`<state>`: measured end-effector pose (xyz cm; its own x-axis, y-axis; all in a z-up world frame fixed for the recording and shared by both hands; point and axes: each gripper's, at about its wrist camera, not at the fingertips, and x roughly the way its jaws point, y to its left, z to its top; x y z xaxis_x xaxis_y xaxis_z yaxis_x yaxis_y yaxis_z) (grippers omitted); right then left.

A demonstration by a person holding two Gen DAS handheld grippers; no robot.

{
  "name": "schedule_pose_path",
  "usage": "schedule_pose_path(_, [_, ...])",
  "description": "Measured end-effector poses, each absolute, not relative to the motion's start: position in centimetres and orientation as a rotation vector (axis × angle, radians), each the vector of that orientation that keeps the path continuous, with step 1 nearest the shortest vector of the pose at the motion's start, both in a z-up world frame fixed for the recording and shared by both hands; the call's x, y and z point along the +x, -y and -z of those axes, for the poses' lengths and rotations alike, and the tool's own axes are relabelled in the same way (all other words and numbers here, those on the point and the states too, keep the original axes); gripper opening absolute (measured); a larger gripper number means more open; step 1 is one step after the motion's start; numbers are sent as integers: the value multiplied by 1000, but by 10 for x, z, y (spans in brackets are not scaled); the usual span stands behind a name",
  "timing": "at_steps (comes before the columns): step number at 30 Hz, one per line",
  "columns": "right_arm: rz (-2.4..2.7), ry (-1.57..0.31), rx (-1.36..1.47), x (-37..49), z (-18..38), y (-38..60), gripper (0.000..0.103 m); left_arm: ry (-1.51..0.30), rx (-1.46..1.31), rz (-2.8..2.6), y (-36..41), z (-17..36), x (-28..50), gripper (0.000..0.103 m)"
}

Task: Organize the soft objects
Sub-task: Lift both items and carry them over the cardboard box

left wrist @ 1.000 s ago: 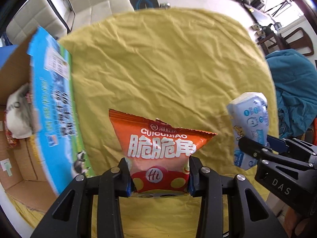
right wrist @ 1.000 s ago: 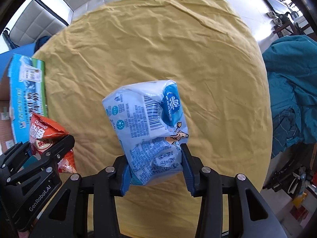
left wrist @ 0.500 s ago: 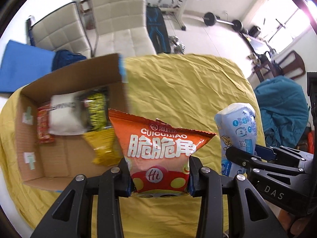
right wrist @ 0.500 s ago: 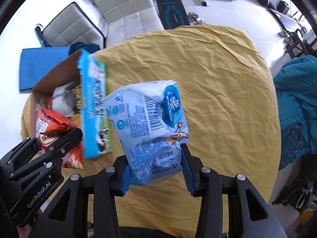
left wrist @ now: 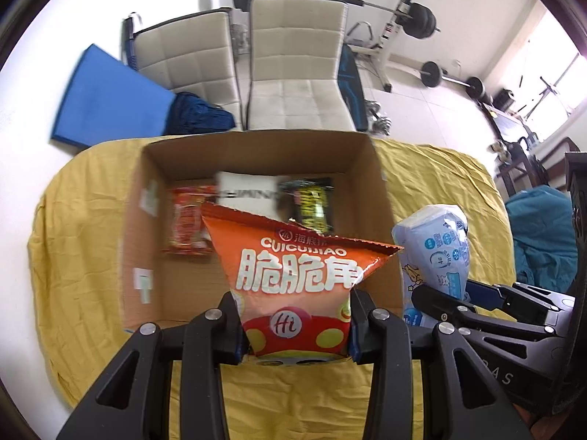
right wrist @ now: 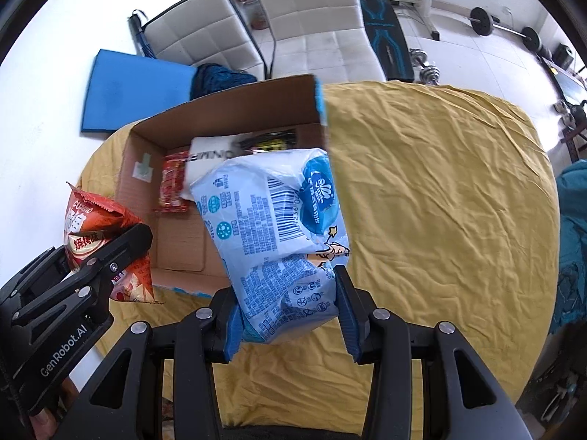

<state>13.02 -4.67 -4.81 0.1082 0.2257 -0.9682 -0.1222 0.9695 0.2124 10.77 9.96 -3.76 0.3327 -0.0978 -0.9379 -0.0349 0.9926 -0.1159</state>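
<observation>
My left gripper [left wrist: 295, 324] is shut on an orange snack bag [left wrist: 297, 275] and holds it upright above the near wall of an open cardboard box [left wrist: 363, 183]. My right gripper [right wrist: 288, 317] is shut on a light blue tissue pack [right wrist: 275, 227] and holds it over the yellow cloth beside the box's right side [right wrist: 238, 124]. In the box lie a red packet [left wrist: 187, 220], a white packet [left wrist: 247, 190] and a black and yellow packet [left wrist: 312, 205]. The orange bag also shows in the right wrist view [right wrist: 99, 231], and the tissue pack in the left wrist view [left wrist: 436, 249].
The box stands on a table under a wrinkled yellow cloth [right wrist: 440, 201]. Two white chairs [left wrist: 293, 66] stand behind the table, with a blue mat [left wrist: 106, 102] on the floor to the left. A teal cloth [left wrist: 539, 238] lies off the table's right side. Gym weights stand at the back.
Both grippers, still shut on their packs, have lifted and swung left toward the box. The box interior has come into full view in front of the left gripper.
</observation>
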Motion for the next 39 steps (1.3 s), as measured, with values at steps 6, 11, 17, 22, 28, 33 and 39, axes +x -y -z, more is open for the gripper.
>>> schedule_pose_path(6, [-292,-1444,72,135,52,0,46,-1239,-148,0,-144,45,107,36])
schedule_pose_path(11, [-300,-1472,77,141,73,-32,46,-1302,-196,-17,-178,72,110,36])
schedule_pose_path(17, [-275,-1544,99,151,124,-54,46,-1409,-260,-10,-203,119,123,36])
schedule_pose_path(22, [-253,-1606,117,157,164,-61,46,-1496,-304,4,-213,158,137,36])
schedule_pose_path(28, [-244,-1647,102,158,199,-71,46,-1572,-319,12,-215,191,149,36])
schedule_pose_path(33, [-234,-1666,91,160,218,-75,46,-1607,-306,17,-212,207,154,36])
schedule_pose_path(39, [-219,-1678,77,163,231,-80,49,-1622,-292,18,-208,216,151,36])
